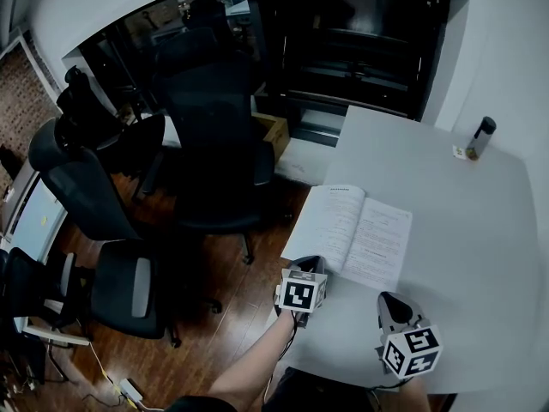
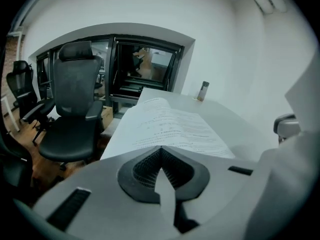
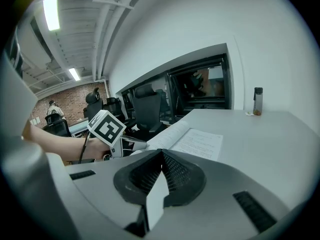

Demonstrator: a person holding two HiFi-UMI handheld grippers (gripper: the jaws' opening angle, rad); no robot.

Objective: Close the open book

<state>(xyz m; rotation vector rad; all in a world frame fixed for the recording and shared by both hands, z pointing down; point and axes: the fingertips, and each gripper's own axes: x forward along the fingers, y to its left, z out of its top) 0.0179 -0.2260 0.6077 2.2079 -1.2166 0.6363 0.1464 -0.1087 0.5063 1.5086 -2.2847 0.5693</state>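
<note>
- Left gripper: jaws together, tips at the near edge of the open book; no view shows whether a page is pinched between them.
- Right gripper: jaws together, nothing between them; held over the table, to the right of the left gripper.
- Open book: flat on the table, pages up, directly ahead of the left gripper; ahead and left of the right gripper, apart from it.
- Bottle: upright, far beyond both grippers, to the right.
- Office chair: off the table, left of the left gripper.
</note>
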